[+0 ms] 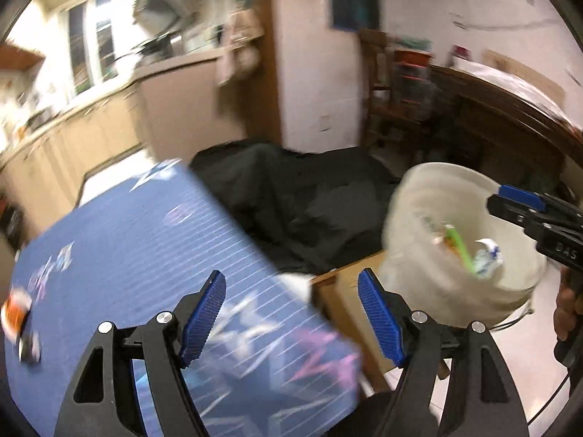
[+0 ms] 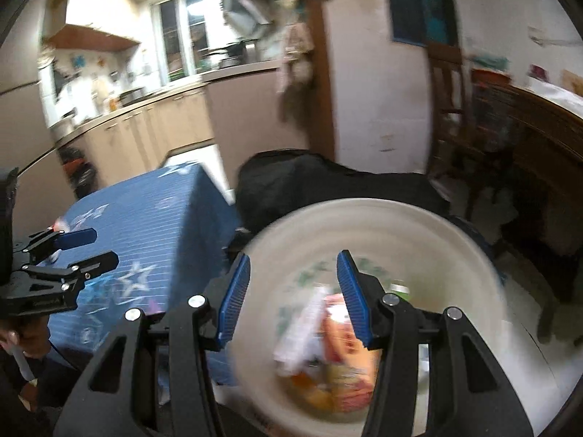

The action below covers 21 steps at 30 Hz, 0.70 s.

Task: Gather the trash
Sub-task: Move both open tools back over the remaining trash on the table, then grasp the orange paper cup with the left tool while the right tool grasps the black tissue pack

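Taking the white bucket (image 1: 462, 240) as the landmark and reading from the left: far to its left, at the left edge of the blue star-patterned desk (image 1: 120, 233), lies a small orange-and-white item (image 1: 16, 309) with something dark just beside it. It is too blurred to name, but it looks like a scrap of packaging, so probably light and crushable; a pinch across its narrow middle should hold it.

Nearer the bucket, the left gripper (image 1: 291, 322) hangs over the desk's near corner with its blue pads spread wide and nothing between them. The orange item sits well to the left of this gripper, outside its jaws, so I judge it would have to swing left and drop down to reach it.

The bucket itself stands off the desk's right edge, in front of a black bag or cloth (image 1: 302, 196) on the floor. Inside it are a green stick-like piece (image 1: 460, 251) and crumpled white-and-blue paper (image 1: 488, 258); the right wrist view shows pinkish wrappers (image 2: 342, 349) there too. All of it looks soft, light and not fragile.

The right gripper (image 2: 293, 296) is held directly above the bucket's mouth, fingers parted and empty, the collected trash lying below and between them without touching.
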Each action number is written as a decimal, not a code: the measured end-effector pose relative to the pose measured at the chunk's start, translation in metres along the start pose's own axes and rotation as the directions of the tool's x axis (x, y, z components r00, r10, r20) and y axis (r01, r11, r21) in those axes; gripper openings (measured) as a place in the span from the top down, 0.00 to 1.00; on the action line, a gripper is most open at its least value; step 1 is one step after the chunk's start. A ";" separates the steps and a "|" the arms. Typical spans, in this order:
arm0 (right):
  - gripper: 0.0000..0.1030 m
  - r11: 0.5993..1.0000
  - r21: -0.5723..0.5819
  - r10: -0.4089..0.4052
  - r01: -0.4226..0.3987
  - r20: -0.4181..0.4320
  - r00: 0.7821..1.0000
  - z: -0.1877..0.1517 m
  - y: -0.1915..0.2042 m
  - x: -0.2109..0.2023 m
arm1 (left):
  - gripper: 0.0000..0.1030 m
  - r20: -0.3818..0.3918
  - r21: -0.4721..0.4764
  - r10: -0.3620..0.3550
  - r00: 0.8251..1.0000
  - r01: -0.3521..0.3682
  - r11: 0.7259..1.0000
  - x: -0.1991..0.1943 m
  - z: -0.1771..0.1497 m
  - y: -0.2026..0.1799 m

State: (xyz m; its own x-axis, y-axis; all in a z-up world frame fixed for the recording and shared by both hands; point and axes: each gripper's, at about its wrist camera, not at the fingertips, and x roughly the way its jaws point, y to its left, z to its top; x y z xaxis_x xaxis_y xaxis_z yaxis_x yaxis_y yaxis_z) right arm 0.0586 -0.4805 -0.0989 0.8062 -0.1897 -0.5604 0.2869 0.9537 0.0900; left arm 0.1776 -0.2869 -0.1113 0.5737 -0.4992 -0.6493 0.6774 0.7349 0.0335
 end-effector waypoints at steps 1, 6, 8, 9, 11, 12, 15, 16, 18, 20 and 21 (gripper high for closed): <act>0.53 0.999 -0.019 0.026 -0.026 -0.006 1.000 0.002 0.013 0.006 | 0.26 -0.005 -0.023 0.018 1.000 -0.018 1.000 -0.003 -0.004 0.013; 0.53 0.988 -0.070 0.132 -0.136 -0.050 0.990 0.010 0.066 0.036 | 0.26 -0.054 -0.189 0.180 0.982 -0.187 0.964 -0.027 -0.043 0.101; 0.53 0.979 -0.093 0.176 -0.183 -0.077 0.981 0.013 0.091 0.050 | 0.26 -0.082 -0.255 0.233 0.969 -0.246 0.935 -0.039 -0.063 0.138; 0.53 0.972 -0.113 0.196 -0.206 -0.093 0.976 0.014 0.105 0.058 | 0.26 -0.094 -0.283 0.262 0.961 -0.278 0.918 -0.046 -0.072 0.155; 0.53 0.956 -0.154 0.232 -0.249 -0.124 0.965 0.016 0.133 0.070 | 0.26 -0.119 -0.335 0.306 0.945 -0.328 0.883 -0.060 -0.090 0.188; 0.53 0.945 -0.178 0.252 -0.274 -0.140 0.958 0.016 0.149 0.075 | 0.26 -0.132 -0.359 0.326 0.936 -0.352 0.865 -0.067 -0.099 0.204; 0.53 0.899 -0.257 0.312 -0.355 -0.195 0.930 0.015 0.203 0.093 | 0.26 -0.166 -0.424 0.375 0.912 -0.409 0.808 -0.090 -0.124 0.250; 0.53 0.884 -0.274 0.329 -0.378 -0.209 0.921 0.015 0.216 0.095 | 0.26 -0.177 -0.445 0.393 0.902 -0.430 0.786 -0.099 -0.132 0.267; 0.53 0.836 -0.325 0.375 -0.442 -0.248 0.893 0.014 0.255 0.105 | 0.26 -0.187 -0.470 0.412 0.892 -0.450 0.760 -0.111 -0.142 0.290; 0.53 0.775 -0.364 0.429 -0.516 -0.296 0.854 0.015 0.293 0.113 | 0.26 -0.196 -0.487 0.430 0.881 -0.468 0.737 -0.122 -0.149 0.310; 0.52 0.743 -0.384 0.450 -0.548 -0.319 0.834 0.016 0.312 0.118 | 0.26 -0.196 -0.491 0.442 0.875 -0.478 0.728 -0.128 -0.151 0.321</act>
State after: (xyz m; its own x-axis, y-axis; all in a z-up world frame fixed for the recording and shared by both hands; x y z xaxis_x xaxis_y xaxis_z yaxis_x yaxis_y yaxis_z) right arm 0.2514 -0.2093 -0.1233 0.6363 0.3456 -0.6897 -0.4271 0.9023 0.0581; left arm 0.2526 0.0823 -0.1324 0.7115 -0.0223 -0.7023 -0.0068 0.9992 -0.0385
